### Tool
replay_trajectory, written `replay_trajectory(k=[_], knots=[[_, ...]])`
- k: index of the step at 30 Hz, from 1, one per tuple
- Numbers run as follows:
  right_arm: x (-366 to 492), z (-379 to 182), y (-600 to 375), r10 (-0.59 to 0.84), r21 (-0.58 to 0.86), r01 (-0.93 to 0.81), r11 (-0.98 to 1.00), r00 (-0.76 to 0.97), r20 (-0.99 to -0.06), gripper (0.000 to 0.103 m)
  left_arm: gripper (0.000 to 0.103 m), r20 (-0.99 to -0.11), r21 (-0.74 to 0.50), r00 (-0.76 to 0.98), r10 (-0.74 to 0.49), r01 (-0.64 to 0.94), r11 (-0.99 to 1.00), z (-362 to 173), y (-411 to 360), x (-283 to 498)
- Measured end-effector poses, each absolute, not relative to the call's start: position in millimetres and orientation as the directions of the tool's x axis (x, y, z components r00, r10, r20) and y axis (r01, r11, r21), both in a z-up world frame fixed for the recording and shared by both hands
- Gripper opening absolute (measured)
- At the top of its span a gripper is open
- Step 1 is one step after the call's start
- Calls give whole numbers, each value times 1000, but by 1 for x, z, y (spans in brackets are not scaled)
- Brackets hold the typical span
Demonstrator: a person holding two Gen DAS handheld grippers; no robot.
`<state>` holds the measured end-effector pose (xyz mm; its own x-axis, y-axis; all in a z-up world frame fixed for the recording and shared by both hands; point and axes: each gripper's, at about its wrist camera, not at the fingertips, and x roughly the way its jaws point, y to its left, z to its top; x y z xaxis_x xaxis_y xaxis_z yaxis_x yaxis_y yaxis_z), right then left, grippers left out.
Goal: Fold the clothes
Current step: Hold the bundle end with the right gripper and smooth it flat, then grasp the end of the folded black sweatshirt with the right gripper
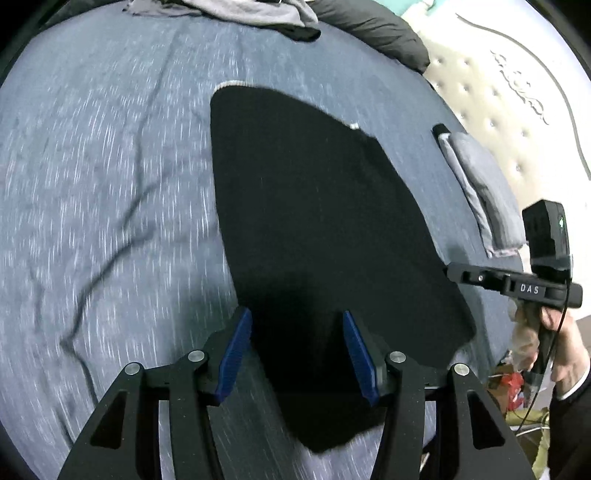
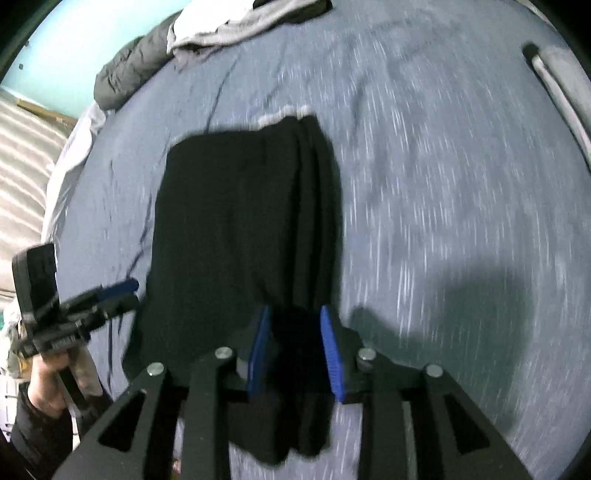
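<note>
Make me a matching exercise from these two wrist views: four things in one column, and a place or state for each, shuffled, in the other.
Things:
1. black garment
2. left gripper
3. right gripper
4. grey clothes pile

Places or states:
A. bunched at the bed's far end
B. fingers apart, gripping nothing
C. spread across the blue bedsheet
D. black cloth bunched between its fingers

Pairs: 1-C, 2-B, 3-D, 4-A

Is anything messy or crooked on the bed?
Yes. The black garment is not flat: its right side is bunched into long ridges leading into the right gripper. At the far end of the blue bedsheet, a grey garment lies crumpled in a heap, not folded.
</note>
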<state>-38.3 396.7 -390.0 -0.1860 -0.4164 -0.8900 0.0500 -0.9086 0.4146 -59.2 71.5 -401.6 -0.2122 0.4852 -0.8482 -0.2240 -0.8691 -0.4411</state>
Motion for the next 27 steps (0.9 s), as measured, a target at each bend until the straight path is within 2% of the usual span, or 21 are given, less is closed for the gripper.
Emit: replay_trajectory(k=[3,9,14,19,20,22,27], knots=[[-15,-397,396,-424,425,37,-905,-168,-890,32,56,-850,-443,-203,486,-223,-868,-402,71,-42],[9,-412,385,-337,329,73,-942,-176,-925,32,56,-852,-441,-208,481,-208,-873,-405,72,-25],[13,-399,393,-339,337,45,-940,-217,-915,32,56,-850,-430,-230,473,-214,-877,-394,67,-20],[13,-388,403,-395,407,-8,-913,-221,-891,51,63,-853,-448,-194,485,-206,-870,-394,62,-17],[12,-390,403,-419,432,-20,-902,-213,-883,52,64,-852,-454,-185,490,-207,-867,-395,62,-16],[11,-397,401,-454,470,-42,-882,-191,-870,61,68,-848,-465,-177,499,-202,-862,-400,65,-18],[6,-427,389,-486,498,-93,-862,-124,-865,66,68,-839,-491,-159,520,-189,-850,-410,74,-22]])
